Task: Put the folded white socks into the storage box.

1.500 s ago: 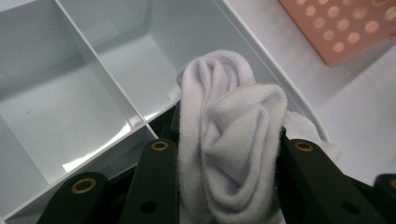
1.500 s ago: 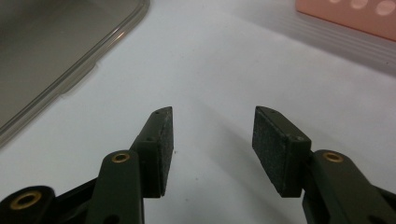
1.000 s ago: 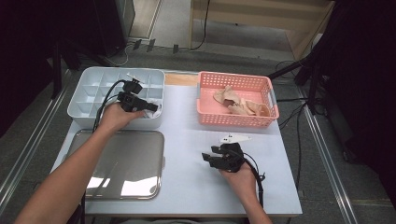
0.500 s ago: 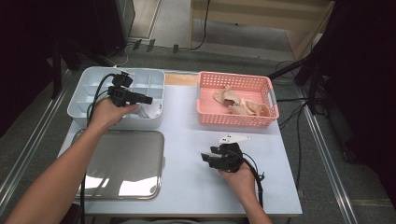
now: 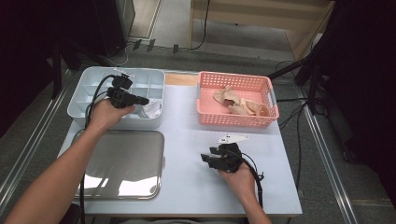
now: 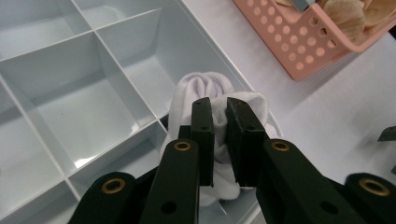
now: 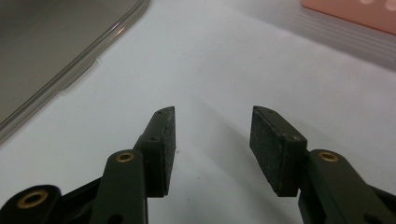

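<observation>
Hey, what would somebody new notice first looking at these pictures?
Probably the left gripper, its jaws just closed on a white sock in a near corner compartment of the divided white tray. Next, the pink basket of beige socks at the table's far right.

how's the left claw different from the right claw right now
The left claw has just been closing, and its jaws pinch a white sock; the right claw has wide-open jaws with nothing between them. The left claw is over the white divided bin, above its near right compartment, while the right claw sits low over bare table. Both are black two-jaw claws, each held in a person's hand.
</observation>
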Action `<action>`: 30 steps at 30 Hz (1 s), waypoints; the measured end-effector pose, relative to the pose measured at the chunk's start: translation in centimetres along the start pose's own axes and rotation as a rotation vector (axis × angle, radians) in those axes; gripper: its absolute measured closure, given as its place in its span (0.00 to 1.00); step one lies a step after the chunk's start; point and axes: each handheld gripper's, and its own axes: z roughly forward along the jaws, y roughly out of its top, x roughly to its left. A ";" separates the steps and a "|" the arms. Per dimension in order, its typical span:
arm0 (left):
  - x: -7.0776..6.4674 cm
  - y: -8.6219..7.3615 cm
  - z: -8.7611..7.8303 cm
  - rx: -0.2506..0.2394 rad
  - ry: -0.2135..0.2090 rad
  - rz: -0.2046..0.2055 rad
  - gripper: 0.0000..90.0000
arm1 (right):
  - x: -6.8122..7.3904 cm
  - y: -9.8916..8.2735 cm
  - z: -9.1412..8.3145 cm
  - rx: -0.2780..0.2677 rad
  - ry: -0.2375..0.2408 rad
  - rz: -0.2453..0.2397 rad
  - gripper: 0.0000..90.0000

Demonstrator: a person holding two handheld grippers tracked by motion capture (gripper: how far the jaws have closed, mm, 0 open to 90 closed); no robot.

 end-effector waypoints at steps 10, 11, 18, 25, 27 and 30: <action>0.2 -0.2 1.6 0.022 -0.001 -0.008 0.94 | 0.1 -0.1 -0.1 -0.001 0.000 0.003 0.58; 0.2 -0.3 1.7 0.025 -0.002 -0.005 0.95 | 0.1 -0.1 -0.1 -0.002 0.000 0.002 0.58; 0.3 -0.6 3.0 0.051 -0.023 -0.019 0.96 | 0.1 -0.1 -0.1 -0.001 -0.001 0.000 0.58; 0.2 -0.8 3.9 0.057 -0.024 -0.023 0.97 | 0.1 -0.1 0.0 -0.001 0.000 0.003 0.58; 0.1 -0.8 4.0 0.065 -0.025 -0.019 0.97 | 0.2 -0.1 0.0 0.001 0.000 0.001 0.58; 0.1 -0.8 4.1 0.070 -0.026 -0.026 0.97 | 0.1 -0.1 0.0 0.000 -0.001 0.001 0.58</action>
